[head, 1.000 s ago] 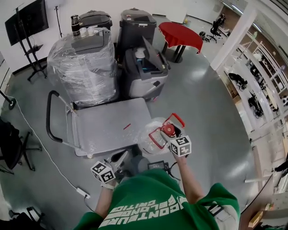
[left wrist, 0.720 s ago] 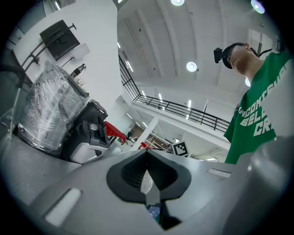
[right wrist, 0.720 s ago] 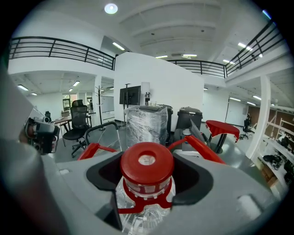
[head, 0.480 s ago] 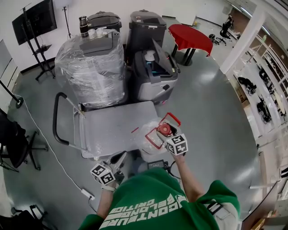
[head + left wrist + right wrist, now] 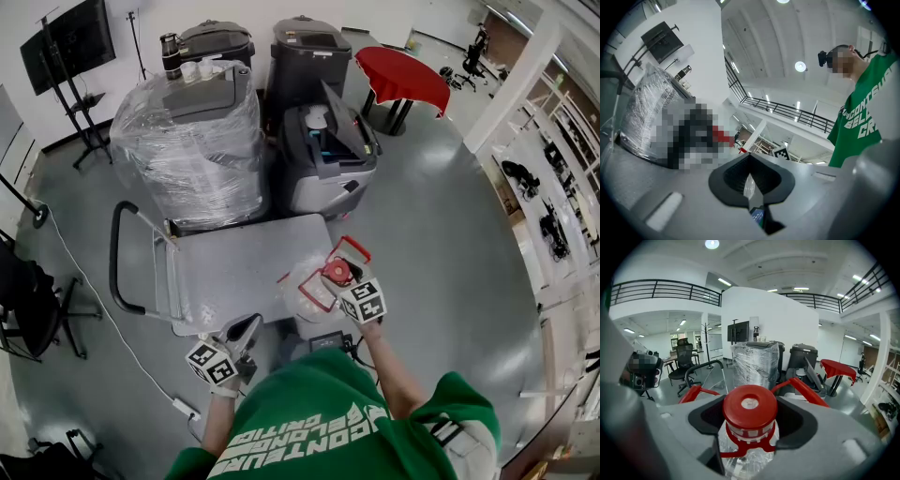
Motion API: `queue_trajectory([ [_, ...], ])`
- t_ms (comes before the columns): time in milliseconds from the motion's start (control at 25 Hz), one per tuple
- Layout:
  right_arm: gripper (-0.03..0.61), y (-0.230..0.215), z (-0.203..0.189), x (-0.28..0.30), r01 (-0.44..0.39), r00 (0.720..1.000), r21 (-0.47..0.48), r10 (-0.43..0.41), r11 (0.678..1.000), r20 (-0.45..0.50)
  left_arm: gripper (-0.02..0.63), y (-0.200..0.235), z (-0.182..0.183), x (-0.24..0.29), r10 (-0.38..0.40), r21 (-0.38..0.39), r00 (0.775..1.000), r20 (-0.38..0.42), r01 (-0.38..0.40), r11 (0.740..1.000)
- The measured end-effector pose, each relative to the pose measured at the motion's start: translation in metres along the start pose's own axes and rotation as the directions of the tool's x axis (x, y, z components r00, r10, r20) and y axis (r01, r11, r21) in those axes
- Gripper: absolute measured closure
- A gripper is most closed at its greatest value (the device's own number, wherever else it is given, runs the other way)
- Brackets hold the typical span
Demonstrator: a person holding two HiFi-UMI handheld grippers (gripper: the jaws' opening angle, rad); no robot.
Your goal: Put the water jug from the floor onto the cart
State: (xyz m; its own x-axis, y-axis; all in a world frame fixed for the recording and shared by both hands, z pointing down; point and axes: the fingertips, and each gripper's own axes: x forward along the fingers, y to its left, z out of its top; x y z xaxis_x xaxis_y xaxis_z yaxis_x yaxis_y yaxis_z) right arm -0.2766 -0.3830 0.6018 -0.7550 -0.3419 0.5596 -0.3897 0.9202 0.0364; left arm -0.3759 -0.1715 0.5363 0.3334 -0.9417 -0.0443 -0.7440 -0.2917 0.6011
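The water jug [image 5: 314,286] is clear plastic with a red cap and a red carry handle. It hangs at the near right corner of the grey flat cart [image 5: 230,267], overlapping the deck's edge. My right gripper [image 5: 339,277] is shut on the jug's neck just under the cap. In the right gripper view the red cap [image 5: 750,404] fills the gap between the jaws of the right gripper [image 5: 750,427]. My left gripper [image 5: 246,330] is lower left, off the cart's near edge, holding nothing. The jaws of the left gripper [image 5: 750,180] stand together.
The cart's black push handle [image 5: 114,258] is at its left end. Behind the cart stand a shrink-wrapped machine [image 5: 192,141] and a grey open-lid unit [image 5: 328,155]. A red table [image 5: 401,75] is far right. A floor cable [image 5: 98,319] and a small black box [image 5: 328,342] lie near my feet.
My right gripper has carried the jug left, from beside the cart to over its near right corner. The left gripper has hardly moved.
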Motion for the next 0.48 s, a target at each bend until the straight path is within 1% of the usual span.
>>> queue_trajectory([
  [200, 0.281, -0.010, 0.008, 0.027, -0.014, 1.000, -0.028, 0.013, 1.000, -0.024, 0.600, 0.020, 0.011, 0.007, 0.021, -0.004, 1.000, 0.005, -0.021, 1.000],
  [400, 0.281, -0.019, 0.006, 0.050, -0.044, 0.997, -0.053, 0.040, 0.998, -0.062, 0.600, 0.032, 0.016, 0.011, 0.063, -0.010, 0.998, 0.018, -0.063, 0.998],
  [480, 0.281, -0.021, 0.006, 0.062, -0.061, 0.995, -0.064, 0.056, 0.996, -0.079, 0.600, 0.038, 0.020, 0.010, 0.092, -0.019, 0.995, 0.021, -0.092, 0.996],
])
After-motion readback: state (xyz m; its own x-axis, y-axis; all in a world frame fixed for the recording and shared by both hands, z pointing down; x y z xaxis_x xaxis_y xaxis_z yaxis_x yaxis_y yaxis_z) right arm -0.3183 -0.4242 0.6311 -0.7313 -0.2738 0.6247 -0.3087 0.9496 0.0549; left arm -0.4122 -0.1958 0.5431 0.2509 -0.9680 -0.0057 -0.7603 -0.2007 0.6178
